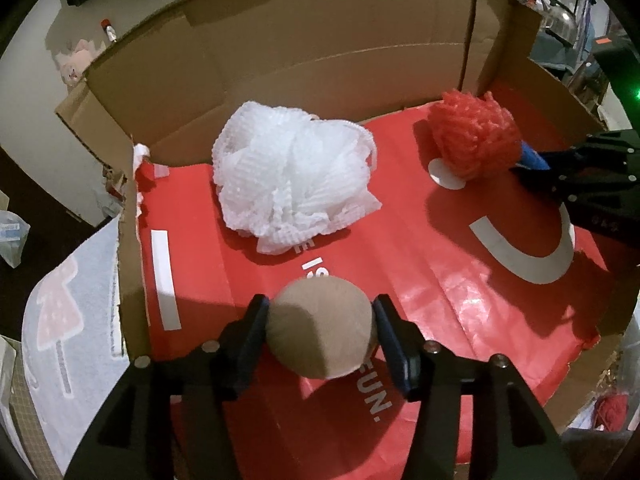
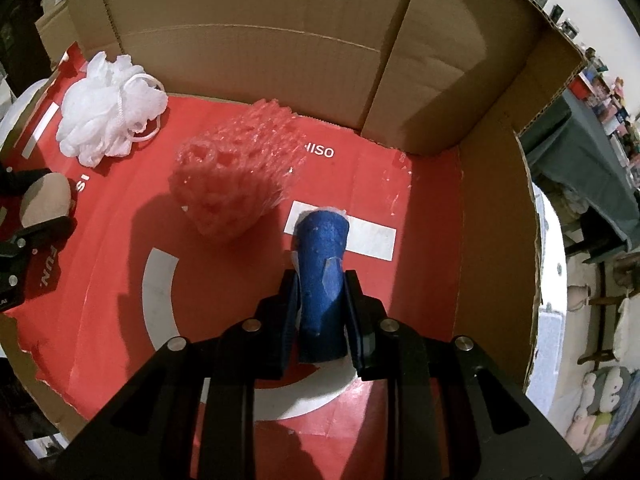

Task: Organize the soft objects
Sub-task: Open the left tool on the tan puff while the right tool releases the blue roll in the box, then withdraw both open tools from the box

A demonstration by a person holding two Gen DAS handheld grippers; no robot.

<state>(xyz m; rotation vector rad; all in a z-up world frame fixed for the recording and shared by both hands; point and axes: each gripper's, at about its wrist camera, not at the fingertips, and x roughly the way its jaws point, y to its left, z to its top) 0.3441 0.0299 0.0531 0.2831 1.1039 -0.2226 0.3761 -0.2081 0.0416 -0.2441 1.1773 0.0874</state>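
Note:
An open cardboard box [image 1: 320,40] is lined with a red printed sheet [image 1: 440,280]. A beige ball [image 1: 320,332] rests on the sheet between the fingers of my left gripper [image 1: 318,306]. The jaws stand open beside the ball, which keeps its round shape. A white mesh pouf [image 1: 292,172] lies behind it, and a red mesh pouf [image 1: 476,136] lies to the right. My right gripper [image 2: 320,280] is shut on a blue foam roll [image 2: 322,248], held low over the sheet beside the red mesh pouf [image 2: 232,184]. The ball [image 2: 44,200] and the left gripper [image 2: 32,208] show at the left edge.
Tall cardboard walls [image 2: 260,40] close the back and sides of the box. Outside it, a white cloth with a pink print [image 1: 68,320] lies at the left, and a grey-green cover [image 2: 580,168] and cluttered shelves are at the right.

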